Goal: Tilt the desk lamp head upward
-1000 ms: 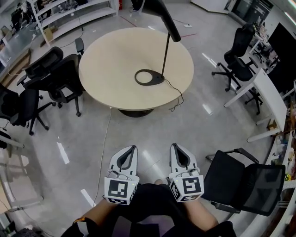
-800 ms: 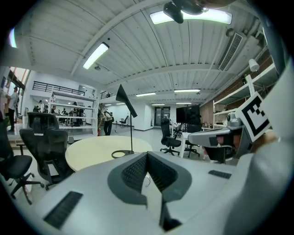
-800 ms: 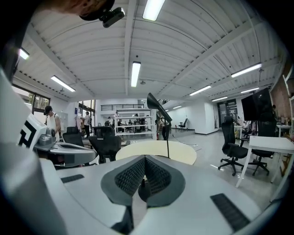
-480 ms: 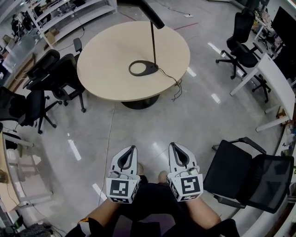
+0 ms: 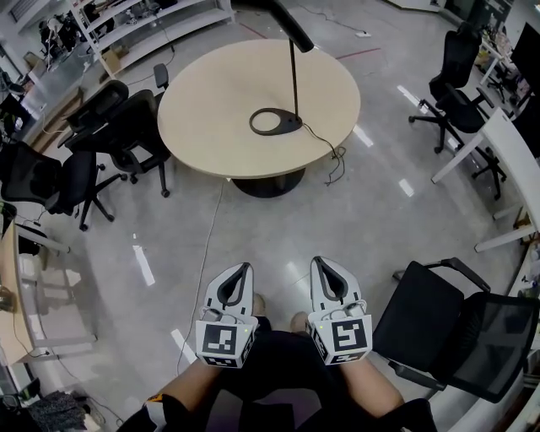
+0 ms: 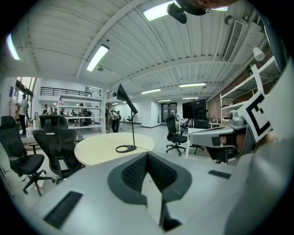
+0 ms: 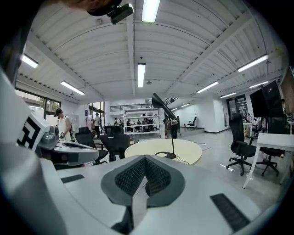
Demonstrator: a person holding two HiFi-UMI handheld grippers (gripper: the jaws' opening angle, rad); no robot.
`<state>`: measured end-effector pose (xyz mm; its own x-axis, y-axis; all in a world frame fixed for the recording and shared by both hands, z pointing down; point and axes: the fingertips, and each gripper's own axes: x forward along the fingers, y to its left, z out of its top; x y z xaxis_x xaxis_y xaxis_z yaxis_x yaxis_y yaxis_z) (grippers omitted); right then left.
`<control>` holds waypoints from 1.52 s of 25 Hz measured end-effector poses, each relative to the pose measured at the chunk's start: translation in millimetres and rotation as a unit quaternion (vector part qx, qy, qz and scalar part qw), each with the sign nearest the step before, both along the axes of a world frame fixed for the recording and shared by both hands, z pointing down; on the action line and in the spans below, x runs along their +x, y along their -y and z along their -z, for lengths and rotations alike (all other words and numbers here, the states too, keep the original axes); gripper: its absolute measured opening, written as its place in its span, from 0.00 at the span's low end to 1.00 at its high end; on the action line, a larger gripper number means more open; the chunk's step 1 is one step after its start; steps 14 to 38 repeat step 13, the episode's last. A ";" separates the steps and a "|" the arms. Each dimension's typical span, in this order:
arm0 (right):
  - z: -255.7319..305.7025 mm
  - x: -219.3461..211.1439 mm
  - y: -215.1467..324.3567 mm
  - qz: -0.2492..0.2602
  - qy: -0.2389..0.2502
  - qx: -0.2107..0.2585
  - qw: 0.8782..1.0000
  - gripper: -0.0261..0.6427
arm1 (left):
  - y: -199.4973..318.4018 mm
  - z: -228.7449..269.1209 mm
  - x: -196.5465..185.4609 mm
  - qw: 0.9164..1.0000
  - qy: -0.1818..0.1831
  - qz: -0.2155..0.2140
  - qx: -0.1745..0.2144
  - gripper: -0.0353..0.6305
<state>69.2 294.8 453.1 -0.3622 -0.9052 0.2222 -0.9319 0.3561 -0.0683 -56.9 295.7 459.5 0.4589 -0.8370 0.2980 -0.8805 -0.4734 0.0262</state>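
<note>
1. Two grippers, the left gripper [image 5: 243,270] and the right gripper [image 5: 318,264], are hovering side by side low over the grey floor. Each is pressing its ribbed fingers together on nothing, as both gripper views are showing.
2. The slim black desk lamp [image 5: 293,83] is standing well ahead of both sets of fingertips, out of their reach, on the round beige table [image 5: 211,110]. Its flat ring base [image 5: 276,121] is resting near the table's middle.
3. The lamp's long narrow head [image 5: 289,24] is slanting down from the top of the thin stem. A dark cable [image 5: 325,153] is trailing off the table edge nearest the fingers.
4. The lamp is looking light and rigid, with a smooth hard finish that is probably going to slip under the pads. The stem is looking too thin to take sideways force.
5. The head is probably turning on a joint at the stem top, though how stiff that joint is I cannot tell.
6. One gripper is likely best pinching the head across its narrow width near the free end, for leverage. The other is best steadying the base or lower stem against tipping.
</note>
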 end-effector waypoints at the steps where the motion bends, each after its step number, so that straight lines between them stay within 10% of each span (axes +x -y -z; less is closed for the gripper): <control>1: 0.4 -1.5 -0.6 0.001 0.000 0.000 1.000 0.05 | -0.8 0.8 -1.2 1.000 0.000 0.001 0.001 0.12; 38: -1.3 -12.9 -2.0 0.001 -0.001 -0.008 1.000 0.05 | -4.0 4.0 -12.0 1.000 -0.002 0.002 0.002 0.12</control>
